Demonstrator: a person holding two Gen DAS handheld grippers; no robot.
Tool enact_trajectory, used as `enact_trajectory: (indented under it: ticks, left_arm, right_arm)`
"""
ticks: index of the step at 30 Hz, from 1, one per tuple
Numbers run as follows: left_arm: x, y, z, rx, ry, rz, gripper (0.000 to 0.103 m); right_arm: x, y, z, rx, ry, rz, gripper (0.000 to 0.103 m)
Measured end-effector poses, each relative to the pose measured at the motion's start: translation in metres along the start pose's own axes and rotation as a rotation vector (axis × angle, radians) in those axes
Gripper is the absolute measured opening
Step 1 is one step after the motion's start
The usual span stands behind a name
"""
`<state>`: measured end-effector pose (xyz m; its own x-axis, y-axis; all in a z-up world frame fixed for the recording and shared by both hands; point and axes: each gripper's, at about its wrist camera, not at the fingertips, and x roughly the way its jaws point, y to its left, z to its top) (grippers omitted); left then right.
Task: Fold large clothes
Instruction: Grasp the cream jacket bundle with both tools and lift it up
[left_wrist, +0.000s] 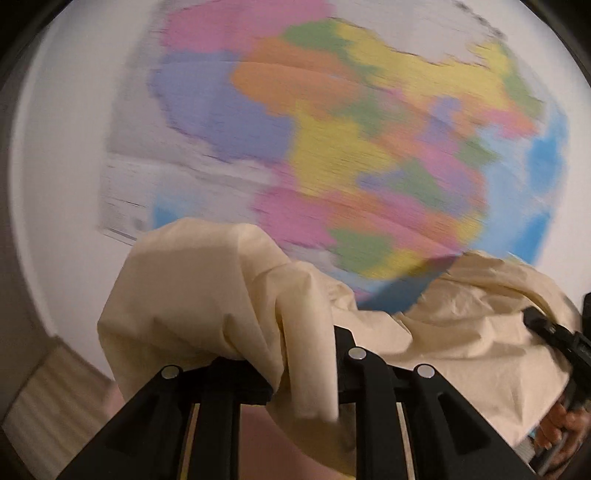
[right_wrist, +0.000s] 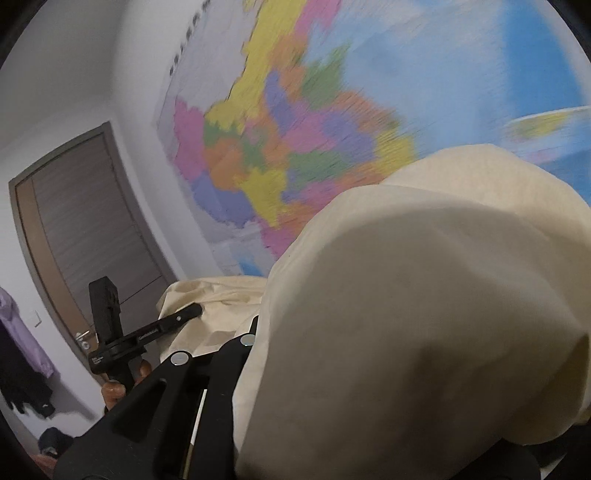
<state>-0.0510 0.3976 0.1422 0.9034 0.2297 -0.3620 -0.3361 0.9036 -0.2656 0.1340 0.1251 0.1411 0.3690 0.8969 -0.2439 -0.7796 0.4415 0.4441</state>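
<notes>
Mid shake-out, cream garment (left_wrist: 207, 295) lifted off the surface, left gripper (left_wrist: 306, 369) and right gripper (right_wrist: 258, 354) both clamped on cloth; next, laying it flat for the first fold probably.

Nothing legible — the wall map (right_wrist: 295, 147) lettering and left gripper (right_wrist: 192, 312) label are blurred.

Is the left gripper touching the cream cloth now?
Touching. The left wrist view shows the cream cloth pinched between the jaws of the left gripper and draped over them.
</notes>
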Motion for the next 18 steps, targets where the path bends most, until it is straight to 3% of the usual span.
enact_trajectory:
  ticks: [5, 11, 15, 16, 18]
  left_arm:
    - [0.041, 0.077, 0.018, -0.077, -0.002, 0.156, 0.017]
    - [0.091, 0.161, 0.003, -0.172, -0.001, 0.224, 0.017]
    - [0.126, 0.211, -0.052, -0.220, 0.123, 0.310, 0.021]
    - [0.132, 0.222, -0.068, -0.237, 0.160, 0.336, 0.025]
    - [0.133, 0.240, -0.089, -0.278, 0.210, 0.317, 0.035]
  right_arm:
    - [0.102, 0.024, -0.010, -0.023, 0.069, 0.041, 0.012]
    - [0.180, 0.039, -0.064, -0.069, 0.139, 0.066, 0.012]
    - [0.224, 0.020, -0.140, -0.008, 0.401, 0.073, 0.016]
    - [0.226, 0.016, -0.153, 0.006, 0.445, 0.072, 0.023]
    - [0.222, 0.005, -0.173, 0.063, 0.505, 0.095, 0.033]
